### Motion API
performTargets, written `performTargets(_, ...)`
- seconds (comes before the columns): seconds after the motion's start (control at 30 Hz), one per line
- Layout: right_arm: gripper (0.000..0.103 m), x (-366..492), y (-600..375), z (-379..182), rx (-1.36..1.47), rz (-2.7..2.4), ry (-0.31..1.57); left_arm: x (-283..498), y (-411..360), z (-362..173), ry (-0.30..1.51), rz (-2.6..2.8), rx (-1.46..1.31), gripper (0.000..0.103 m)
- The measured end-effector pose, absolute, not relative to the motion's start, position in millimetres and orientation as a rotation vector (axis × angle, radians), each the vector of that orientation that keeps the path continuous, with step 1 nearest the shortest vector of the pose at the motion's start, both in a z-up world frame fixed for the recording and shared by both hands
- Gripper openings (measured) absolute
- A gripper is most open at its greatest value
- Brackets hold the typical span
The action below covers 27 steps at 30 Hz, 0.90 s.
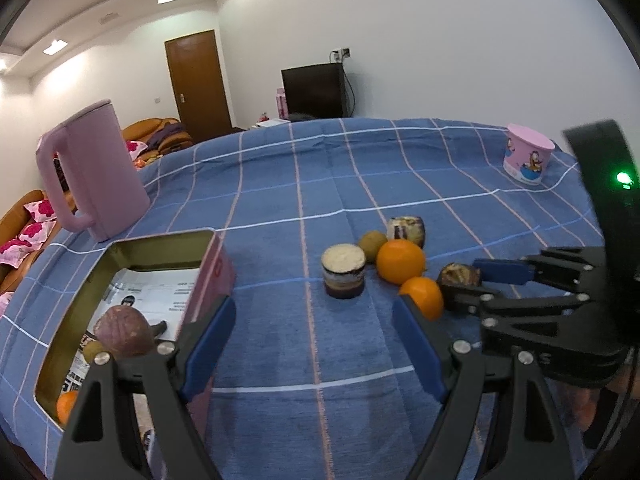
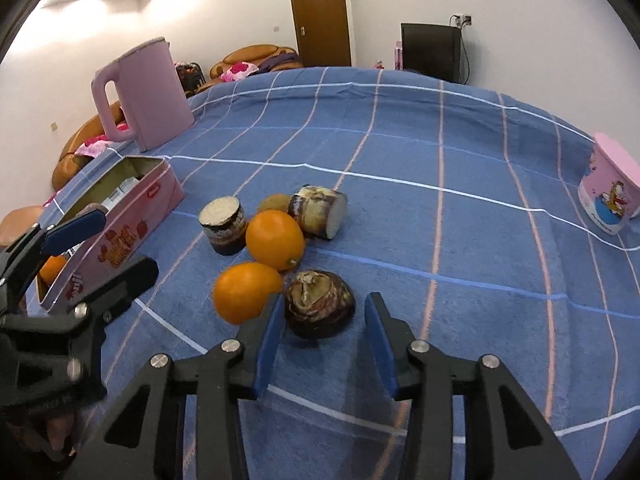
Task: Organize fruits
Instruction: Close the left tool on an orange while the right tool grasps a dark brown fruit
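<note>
The brown, dome-shaped cut piece of root or fruit with a pale wrinkled top (image 2: 320, 307) is lying on the desk covered with a blue checked cloth (image 2: 460, 240), just in front of the right gripper (image 2: 326, 344), whose blue-padded jaws are standing wide on either side of it without touching it. It is looking firm and dry-skinned, probably fairly light; a grip across its broad lower sides should be holding better than one on the crumpled top. Touching it on the left is a smooth round orange (image 2: 247, 292), and a second, larger orange (image 2: 275, 239) is sitting just behind; both are likely to roll and to be slippery under the pads. Further back are resting two cut cylindrical chunks with dark rinds and pale faces, one upright (image 2: 223, 226) and one on its side (image 2: 318, 216), with a small brownish round fruit (image 2: 274, 202) between them.

The left gripper (image 1: 312, 344) is hovering near the open pink rectangular metal tin (image 1: 208, 280), jaws wide and holding nothing. Inside the tin, on printed paper, are lying a purplish-brown fruit (image 1: 124, 330), a small greenish one (image 1: 93, 350) and an orange (image 1: 66, 406). A pink plastic kettle (image 1: 96, 172) and a pink cartoon-printed cup (image 1: 528, 158) are standing well apart.
</note>
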State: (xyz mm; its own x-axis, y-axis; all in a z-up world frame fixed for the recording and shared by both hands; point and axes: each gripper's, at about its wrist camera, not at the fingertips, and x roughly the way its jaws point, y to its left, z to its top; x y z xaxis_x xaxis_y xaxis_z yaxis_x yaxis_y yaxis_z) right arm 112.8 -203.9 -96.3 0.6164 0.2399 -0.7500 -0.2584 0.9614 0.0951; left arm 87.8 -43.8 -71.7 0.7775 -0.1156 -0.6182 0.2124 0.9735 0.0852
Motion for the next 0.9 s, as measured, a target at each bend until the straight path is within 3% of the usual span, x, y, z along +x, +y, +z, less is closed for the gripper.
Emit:
performTargets(0.73, 0.040, 104, -239, -89, 0.075, 0.176, 0.810, 104, -77, -79, 0.742, -0.303, 0.108, 0.081)
performTargets(0.9, 0.040, 103, -245, -91, 0.102, 0.156, 0.808, 113, -91, -88, 0.790, -0.339, 0.125, 0.061)
